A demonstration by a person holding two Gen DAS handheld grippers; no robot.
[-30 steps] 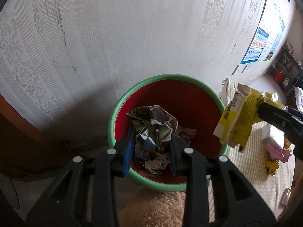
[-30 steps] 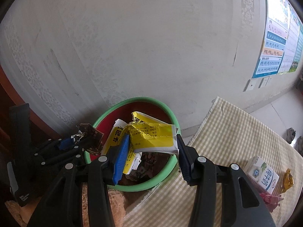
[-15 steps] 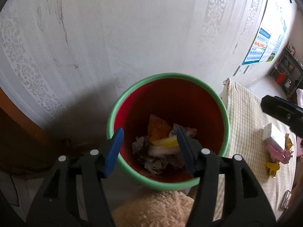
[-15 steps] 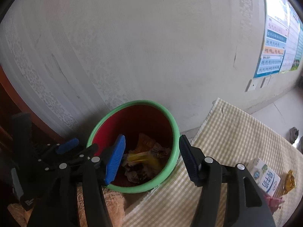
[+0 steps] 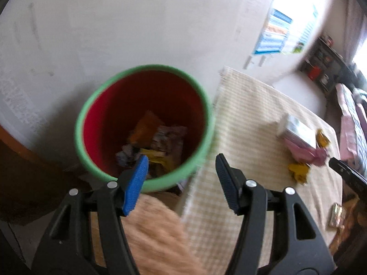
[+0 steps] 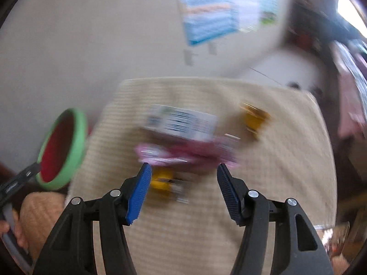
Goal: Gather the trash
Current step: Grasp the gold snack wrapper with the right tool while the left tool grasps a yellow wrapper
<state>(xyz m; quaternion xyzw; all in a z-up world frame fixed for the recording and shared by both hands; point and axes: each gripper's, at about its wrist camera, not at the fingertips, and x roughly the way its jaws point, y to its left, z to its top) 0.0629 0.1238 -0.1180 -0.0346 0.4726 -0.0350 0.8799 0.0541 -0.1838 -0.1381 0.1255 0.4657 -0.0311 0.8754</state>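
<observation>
Your left gripper [image 5: 181,166] is spread wide with nothing between the blue pads [image 5: 136,186]. It hangs over the near rim of the bin [image 5: 91,105], which sits at 11 o'clock from the fingertips, green rim, red inside. Crumpled wrappers [image 5: 158,139] lie at the bottom of it, orange, yellow and printed paper, blurred. A tan fuzzy thing [image 5: 158,236] sits at 6 o'clock below the jaws. The checked cloth [image 5: 247,123] runs off to 3 o'clock, beside the bin.

Your right gripper [image 6: 183,174] is also wide open and empty, over the same cloth [image 6: 286,183]. Just ahead at 12 o'clock lies a pink wrapper [image 6: 183,153], with a white carton [image 6: 183,121] touching it on the far side. A yellow scrap [image 6: 161,181] sits by the left pad at 10 o'clock, another yellow wrapper [image 6: 253,116] out at 1 o'clock. All motion-blurred, print unreadable. The bin [image 6: 80,137] shows at 9 o'clock off the cloth edge. A poster [image 6: 206,11] hangs on the wall at 12.
</observation>
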